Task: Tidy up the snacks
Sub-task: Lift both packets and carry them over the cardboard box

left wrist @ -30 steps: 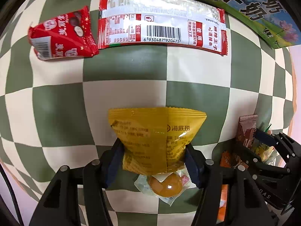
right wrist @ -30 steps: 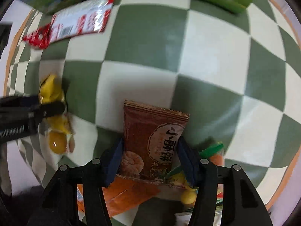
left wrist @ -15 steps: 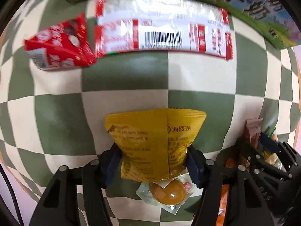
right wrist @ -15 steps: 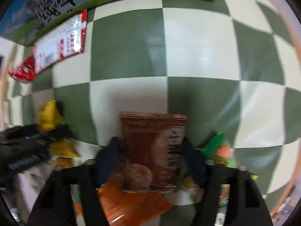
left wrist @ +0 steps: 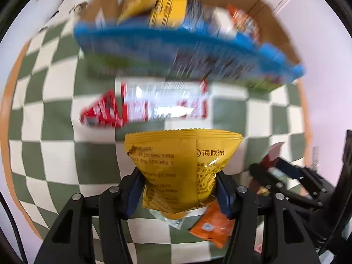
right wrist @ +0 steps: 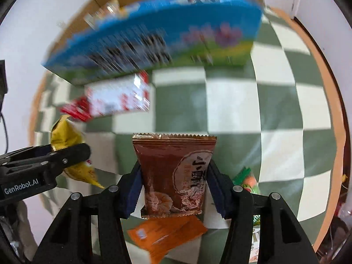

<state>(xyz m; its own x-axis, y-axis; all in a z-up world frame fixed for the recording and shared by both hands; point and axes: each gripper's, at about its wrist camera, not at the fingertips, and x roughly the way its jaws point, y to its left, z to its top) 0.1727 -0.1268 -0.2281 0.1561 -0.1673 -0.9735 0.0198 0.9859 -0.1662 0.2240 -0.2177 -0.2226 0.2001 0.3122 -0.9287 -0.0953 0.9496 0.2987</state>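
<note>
Two packets up off checkered surface (left wrist: 55, 154), one per tool. Left tool (left wrist: 179, 194) clamped on yellow snack packet (left wrist: 182, 167); right tool (right wrist: 173, 189) clamped on brown snack packet (right wrist: 173, 173), both gripped low, upright, likely for dropping. Ahead: blue-fronted cardboard box (left wrist: 277, 33), open-topped, several packets inside, blurred.

Both tools are matte black plastic. The left gripper (left wrist: 180, 194) has two angular black linkage arms dotted with round silver screws, and dark blue pads line the inner faces of its jaws. The right gripper (right wrist: 172, 190) is built the same way. Seen from the right wrist camera, the left gripper's side carries white "GenRobot.AI" lettering.
</note>
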